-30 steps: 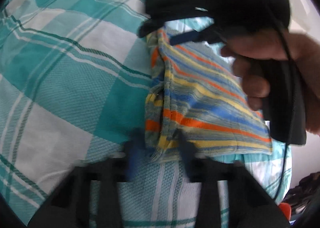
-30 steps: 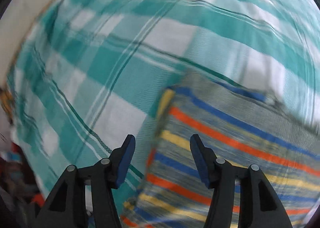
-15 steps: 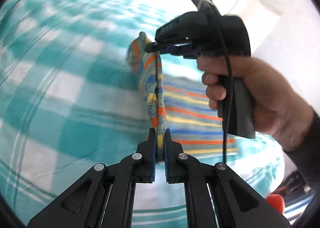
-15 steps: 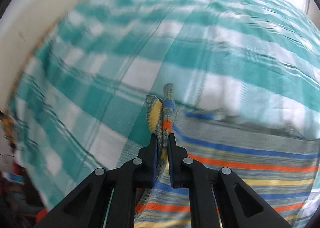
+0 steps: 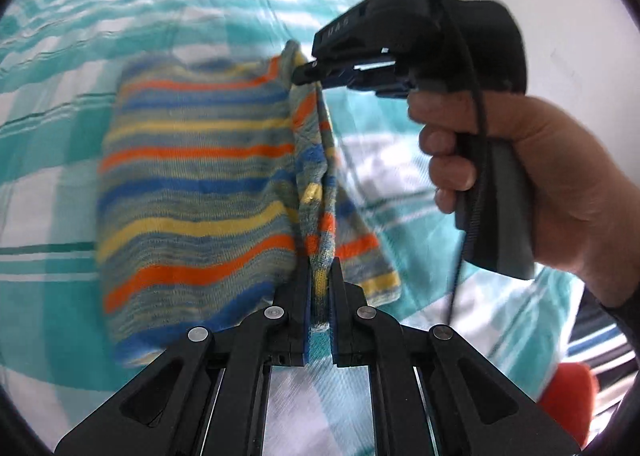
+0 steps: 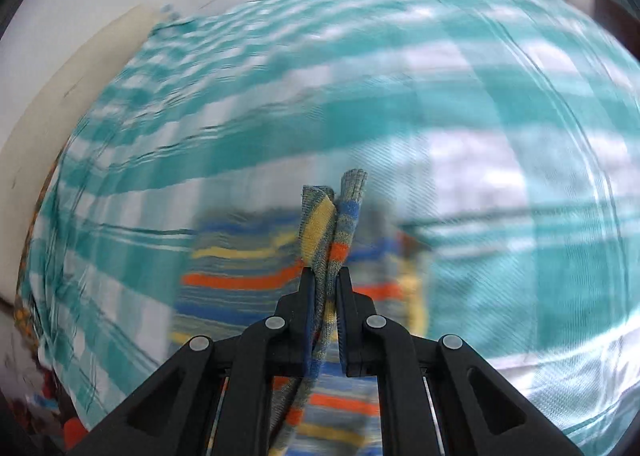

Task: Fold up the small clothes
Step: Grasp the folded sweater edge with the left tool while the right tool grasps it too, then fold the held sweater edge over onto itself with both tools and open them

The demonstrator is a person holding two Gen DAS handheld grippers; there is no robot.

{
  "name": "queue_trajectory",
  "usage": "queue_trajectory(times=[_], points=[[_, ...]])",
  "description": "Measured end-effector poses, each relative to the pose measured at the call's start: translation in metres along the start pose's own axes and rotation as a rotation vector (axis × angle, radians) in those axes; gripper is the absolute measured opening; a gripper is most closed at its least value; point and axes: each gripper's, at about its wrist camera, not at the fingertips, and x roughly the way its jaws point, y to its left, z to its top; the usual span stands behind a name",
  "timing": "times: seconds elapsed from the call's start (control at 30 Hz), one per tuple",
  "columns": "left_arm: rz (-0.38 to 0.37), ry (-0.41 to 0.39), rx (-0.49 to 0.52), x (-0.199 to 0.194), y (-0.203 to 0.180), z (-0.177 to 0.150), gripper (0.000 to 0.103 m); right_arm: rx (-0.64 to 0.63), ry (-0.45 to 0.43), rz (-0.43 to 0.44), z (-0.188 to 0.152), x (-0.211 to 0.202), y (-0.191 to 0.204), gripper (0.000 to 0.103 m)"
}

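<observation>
Lying across a teal-and-white checked bedsheet (image 5: 60,184), a small striped knit garment (image 5: 192,192) in orange, blue, yellow and grey-green bands is being held up along one edge by both grippers. The left gripper (image 5: 320,276) is pinching the near end of that raised edge, its two black jaws standing almost together with only the thickness of the knit between them. In the left wrist view the pinched fabric is running up from those jaws as a narrow bunched ridge toward the right gripper (image 5: 304,74), which is biting the far end of the same edge with its jaws closed on the cloth. A person's hand (image 5: 520,180) is wrapping around the right gripper's dark handle, and a black cable (image 5: 476,144) is hanging down along it. To the left of the ridge the body of the garment is spreading flat on the sheet, and a smaller part with a yellow hem is showing on the sheet to the right of the ridge. In the right wrist view the right gripper (image 6: 324,280) is clamping a twisted fold of the knit, whose tip is sticking up past the fingertips, while the rest of the garment is lying blurred on the sheet beyond and beneath the fingers. A red object (image 5: 568,392), too blurred to identify, is sitting at the lower right edge of the left wrist view.
</observation>
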Motion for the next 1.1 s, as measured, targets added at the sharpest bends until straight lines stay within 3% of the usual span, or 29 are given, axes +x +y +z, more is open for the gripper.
queue_trajectory(times=[0.13,0.57,0.63,0.67,0.77,0.8,0.87,0.97,1.1], points=[[0.038,0.024,0.040,0.013,-0.009,-0.006,0.004,0.061,-0.001,0.021,-0.010,0.010,-0.035,0.009],[0.116,0.043,0.070,0.015,-0.027,-0.003,0.007,0.055,-0.026,0.029,-0.016,0.008,-0.040,0.012],[0.128,0.055,0.061,0.014,-0.029,-0.003,0.015,0.057,-0.030,0.020,-0.016,0.005,-0.042,0.012],[0.123,0.065,0.056,0.015,-0.027,0.000,0.027,0.061,-0.034,0.013,-0.016,0.002,-0.044,0.014],[0.067,0.055,0.063,-0.012,-0.021,-0.011,0.054,0.084,-0.045,-0.011,-0.018,-0.009,-0.053,0.036],[0.072,0.036,0.062,-0.025,-0.016,-0.018,0.067,0.095,-0.054,-0.005,-0.020,-0.016,-0.058,0.036],[0.088,-0.013,0.045,-0.052,0.001,-0.032,0.075,0.101,-0.061,0.004,-0.025,-0.031,-0.066,0.036],[0.151,-0.040,-0.044,-0.076,0.042,-0.046,0.076,0.068,-0.024,0.033,-0.042,-0.055,-0.064,0.036],[0.171,-0.044,-0.210,-0.081,0.086,-0.046,0.074,0.083,0.104,0.165,-0.092,-0.067,-0.046,0.038]])
